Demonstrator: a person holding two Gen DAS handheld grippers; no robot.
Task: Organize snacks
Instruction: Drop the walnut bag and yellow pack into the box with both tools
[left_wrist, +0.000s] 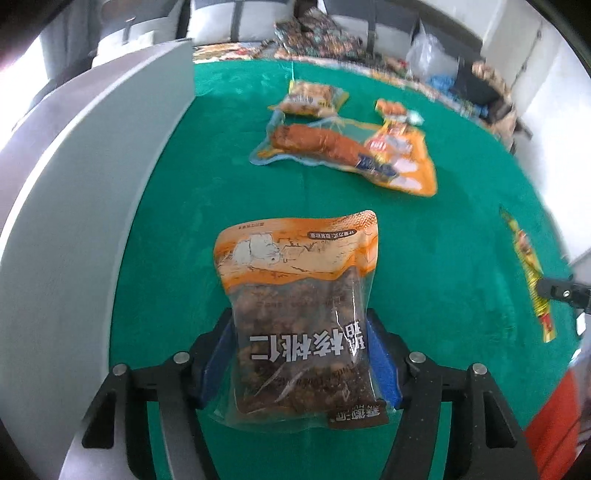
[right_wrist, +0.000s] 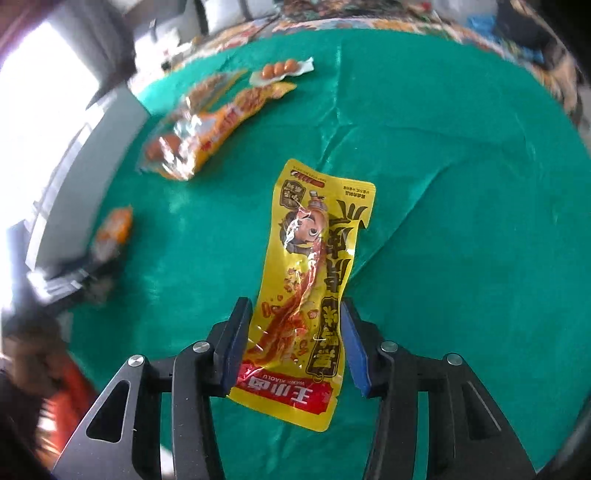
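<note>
Fingers (left_wrist: 384, 362) of the left gripper (left_wrist: 301, 363) pinch a clear-and-orange walnut bag (left_wrist: 299, 306) by its lower sides, its top reaching forward over the green surface (left_wrist: 221, 155). Only this view shows the grey wall (left_wrist: 92, 184) close on the left. Right gripper (right_wrist: 291, 350) fingers (right_wrist: 234, 343) close on a yellow chicken-foot snack pouch (right_wrist: 314, 269); whether the right pad presses it I cannot tell. Farther off lie an orange drumstick pack (left_wrist: 354, 151) and a small sausage pack (right_wrist: 284, 68), with open cloth to the right.

Both wrist cameras look steeply down, close, sharing the green cloth (left_wrist: 424, 240).
</note>
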